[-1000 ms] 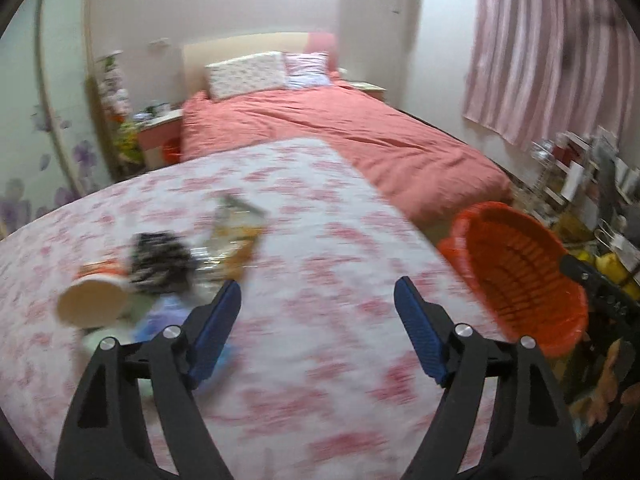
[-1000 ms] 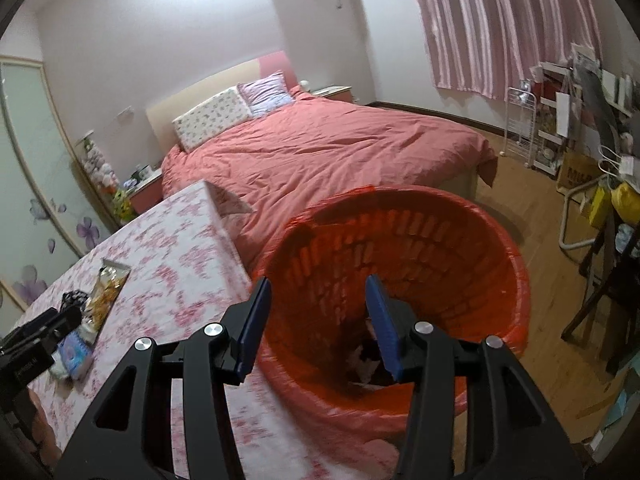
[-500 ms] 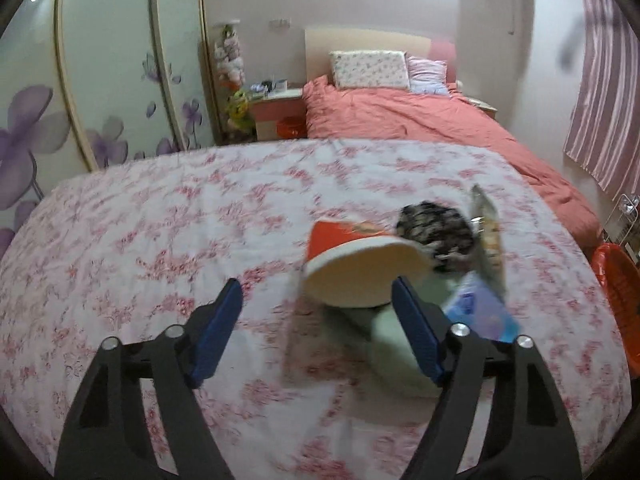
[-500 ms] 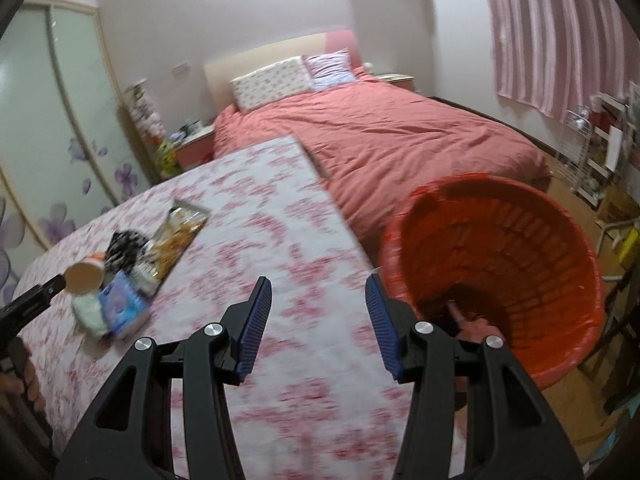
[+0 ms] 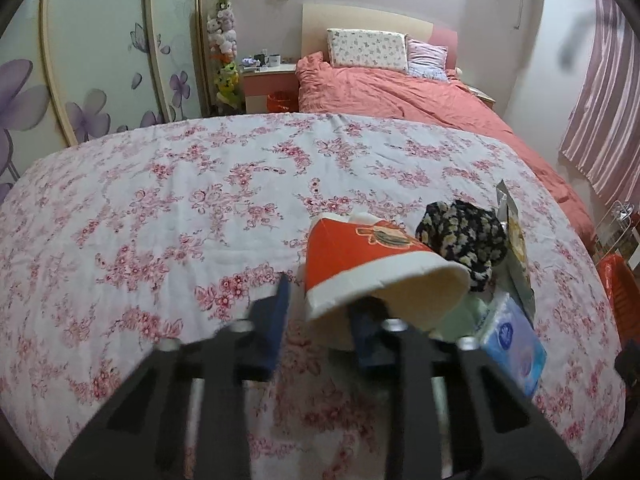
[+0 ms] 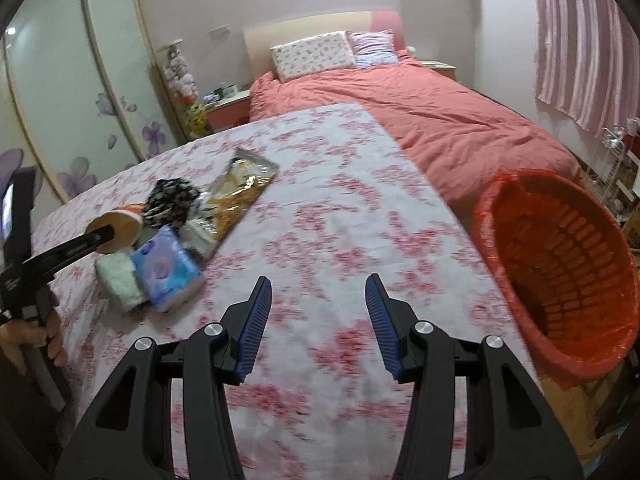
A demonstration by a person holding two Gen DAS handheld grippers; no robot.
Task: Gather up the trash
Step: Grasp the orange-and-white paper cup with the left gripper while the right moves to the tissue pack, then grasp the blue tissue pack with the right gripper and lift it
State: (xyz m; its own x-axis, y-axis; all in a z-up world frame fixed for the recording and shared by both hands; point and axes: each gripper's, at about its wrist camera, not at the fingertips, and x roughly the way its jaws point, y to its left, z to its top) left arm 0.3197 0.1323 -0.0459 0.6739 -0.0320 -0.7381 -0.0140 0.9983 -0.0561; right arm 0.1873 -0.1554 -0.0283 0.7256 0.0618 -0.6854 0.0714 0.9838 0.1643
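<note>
Left tool [image 5: 320,322]: blurred in its own view; since half a second ago its jaws have narrowed around the wall of the paper cup [image 5: 376,268], one finger outside and one inside the mouth. Whether they already press the wall cannot be told.
Paper cup: orange with a white rim, lying on its side on the counter [image 5: 160,200], mouth toward the camera; it sits closer to the left tool than before.
Right tool [image 6: 318,326]: jaws apart and holding nothing, over bare floral cloth; its view has swung further from the basket toward the counter.
Trash pile: at 10 o'clock from the right tool; black floral cloth [image 6: 170,200], snack wrapper [image 6: 240,192], blue tissue pack [image 6: 166,270] and pale green bundle [image 6: 116,280] lie touching one another beside the cup.
Orange basket [image 6: 560,264]: at 3 o'clock in the right view, past the counter's right edge, mouth tilted toward the counter.
Edges: the counter's far edge meets the red bed [image 6: 440,120] at 12 o'clock.
Open room: bare cloth spans between pile and basket, and fills the left view from 9 to 12 o'clock.
</note>
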